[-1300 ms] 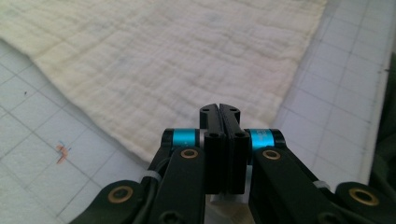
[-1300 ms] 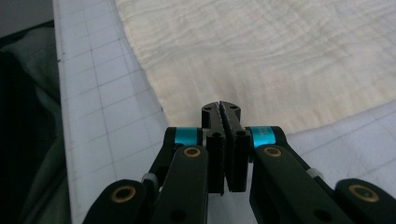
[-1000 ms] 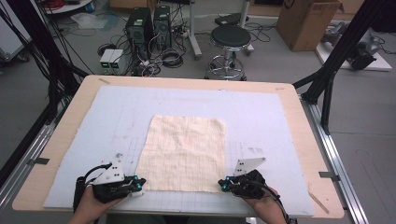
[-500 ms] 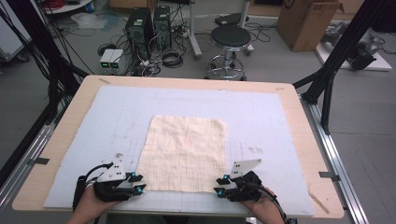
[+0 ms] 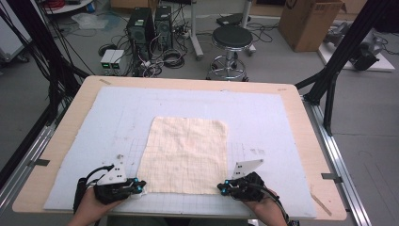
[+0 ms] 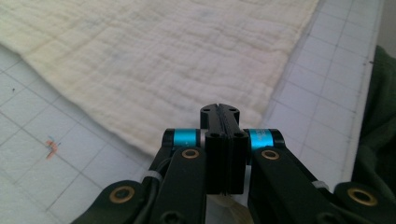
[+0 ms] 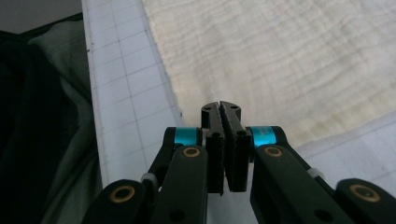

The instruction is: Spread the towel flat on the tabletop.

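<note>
A cream, faintly checked cloth (image 5: 188, 153) lies flat on the pale grid mat (image 5: 117, 117). My left gripper (image 5: 139, 187) rests at the cloth's near left corner and my right gripper (image 5: 221, 188) at its near right corner, each in a hand. In the left gripper view the jaws of the left gripper (image 6: 219, 108) are pressed together over the edge of the cloth (image 6: 163, 60). The right gripper (image 7: 220, 106) is likewise shut just above the cloth (image 7: 280, 56). Both pairs of jaws have just been closing, and I see no cloth between the tips.
The mat covers most of a wooden table (image 5: 70, 122). Behind the table on the floor stand a black stool (image 5: 230, 40), computer towers (image 5: 141, 23), cables and a cardboard box (image 5: 310, 21). Black frame posts (image 5: 339, 66) flank the table. The person's dark clothing (image 7: 37, 116) lies along the near edge.
Half a second ago both grippers' jaws stood apart; now both are shut again, as they were a second ago. Hands and cloth have stayed where they were.
</note>
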Demonstrator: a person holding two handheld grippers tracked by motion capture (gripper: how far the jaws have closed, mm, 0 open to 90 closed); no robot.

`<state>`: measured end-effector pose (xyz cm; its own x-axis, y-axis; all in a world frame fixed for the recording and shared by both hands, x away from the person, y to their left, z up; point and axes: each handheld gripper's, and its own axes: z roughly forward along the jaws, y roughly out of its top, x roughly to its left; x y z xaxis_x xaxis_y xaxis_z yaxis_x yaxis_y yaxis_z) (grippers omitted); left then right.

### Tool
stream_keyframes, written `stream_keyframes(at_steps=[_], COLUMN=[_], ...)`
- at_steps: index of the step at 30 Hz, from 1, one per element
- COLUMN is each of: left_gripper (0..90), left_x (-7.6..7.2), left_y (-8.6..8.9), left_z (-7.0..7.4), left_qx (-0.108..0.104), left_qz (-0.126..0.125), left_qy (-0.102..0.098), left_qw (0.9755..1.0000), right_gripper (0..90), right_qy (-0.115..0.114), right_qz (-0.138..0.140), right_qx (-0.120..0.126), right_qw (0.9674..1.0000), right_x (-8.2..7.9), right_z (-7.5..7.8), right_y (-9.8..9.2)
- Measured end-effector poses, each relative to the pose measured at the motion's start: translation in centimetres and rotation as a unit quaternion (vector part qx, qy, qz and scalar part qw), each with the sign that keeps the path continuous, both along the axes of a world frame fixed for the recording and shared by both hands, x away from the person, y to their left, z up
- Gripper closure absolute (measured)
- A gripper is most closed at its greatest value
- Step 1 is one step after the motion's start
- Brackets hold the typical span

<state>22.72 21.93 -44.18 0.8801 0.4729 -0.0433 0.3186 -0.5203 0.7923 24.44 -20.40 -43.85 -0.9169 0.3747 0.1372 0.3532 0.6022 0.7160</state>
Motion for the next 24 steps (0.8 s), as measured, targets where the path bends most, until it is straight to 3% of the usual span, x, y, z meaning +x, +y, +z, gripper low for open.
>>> stream_keyframes(at_steps=[7,12,24], left_gripper=[89.0,89.2,89.2], left_x=[-0.3,-0.5,-2.7], left_y=[0.0,0.2,0.7], left_z=[0.2,0.5,1.2], left_qx=[-0.004,-0.016,-0.046], left_qz=[-0.014,-0.021,-0.036], left_qy=[-0.002,-0.003,-0.01], left_qw=[0.9999,0.9996,0.9983], right_gripper=[88.8,88.8,88.7], right_qy=[0.006,0.01,0.011], right_qz=[-0.002,0.006,0.007], right_qx=[0.013,0.009,0.02], right_qw=[0.9999,0.9999,0.9997], right_x=[-0.4,-0.7,-1.2], right_z=[0.3,0.3,0.4], right_y=[-0.8,-0.8,-1.4])
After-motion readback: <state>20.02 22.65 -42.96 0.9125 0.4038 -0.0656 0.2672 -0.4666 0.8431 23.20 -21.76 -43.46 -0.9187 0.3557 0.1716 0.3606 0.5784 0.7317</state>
